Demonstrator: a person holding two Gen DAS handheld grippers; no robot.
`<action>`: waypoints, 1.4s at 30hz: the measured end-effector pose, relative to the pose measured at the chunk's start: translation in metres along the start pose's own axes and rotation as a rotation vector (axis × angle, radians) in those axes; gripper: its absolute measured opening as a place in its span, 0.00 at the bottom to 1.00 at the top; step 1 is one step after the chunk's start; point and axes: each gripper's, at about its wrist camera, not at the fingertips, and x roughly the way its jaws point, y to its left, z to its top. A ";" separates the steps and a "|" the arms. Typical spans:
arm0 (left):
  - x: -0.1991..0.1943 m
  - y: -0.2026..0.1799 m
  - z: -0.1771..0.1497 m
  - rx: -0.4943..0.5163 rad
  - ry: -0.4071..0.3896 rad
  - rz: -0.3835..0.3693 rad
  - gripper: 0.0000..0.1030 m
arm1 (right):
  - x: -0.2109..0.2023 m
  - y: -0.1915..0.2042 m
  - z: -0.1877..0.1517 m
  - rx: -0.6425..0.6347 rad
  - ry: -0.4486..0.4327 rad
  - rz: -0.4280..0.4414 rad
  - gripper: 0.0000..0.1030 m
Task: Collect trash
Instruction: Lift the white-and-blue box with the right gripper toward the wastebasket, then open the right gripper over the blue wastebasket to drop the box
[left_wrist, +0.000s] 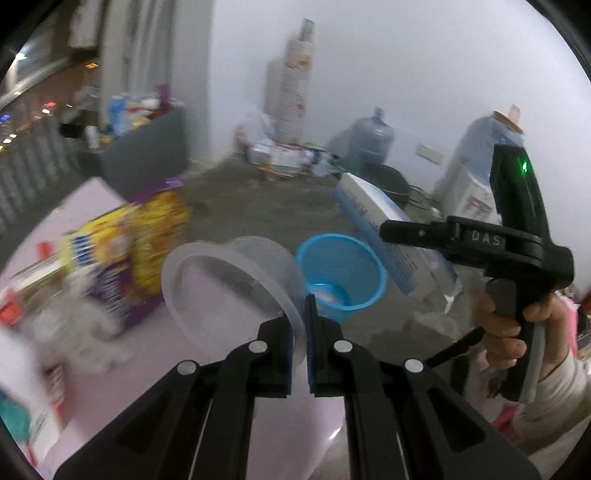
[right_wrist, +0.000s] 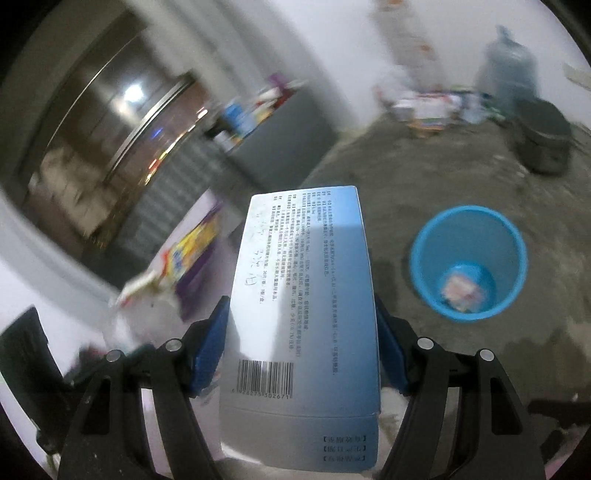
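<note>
Your left gripper (left_wrist: 300, 325) has its jaws pressed nearly together on the thin rim of the clear tub (left_wrist: 229, 291), which hangs out in front of it, off the pink table (left_wrist: 88, 206). Your right gripper (right_wrist: 301, 350) pinches the blue-and-white box (right_wrist: 301, 295) across its width, pads on both long sides, the box sticking forward over the floor. The blue bin (right_wrist: 468, 262) stands on the floor ahead and to the right, well apart from the table, with some scrap already at its bottom.

That rim grip is the weak point: the tub is light and slick, held by a lip only, so a quick swing could twist it loose short of the bin. The box is long, so if you release it off-centre it may catch the bin's edge and tip out. The two loads also sit close together; dropping both at once risks a clash over the opening. More trash, a yellow-and-purple carton (left_wrist: 122, 258) among it, waits at the table's edge.
</note>
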 end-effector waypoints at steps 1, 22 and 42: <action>0.013 -0.004 0.009 0.001 0.020 -0.025 0.05 | -0.001 -0.009 0.004 0.022 -0.006 -0.012 0.66; 0.306 -0.105 0.091 0.229 0.375 -0.146 0.32 | 0.107 -0.194 0.066 0.457 0.168 -0.107 0.80; 0.184 -0.066 0.103 0.176 0.120 -0.041 0.43 | 0.044 -0.110 0.044 0.253 0.005 -0.153 0.78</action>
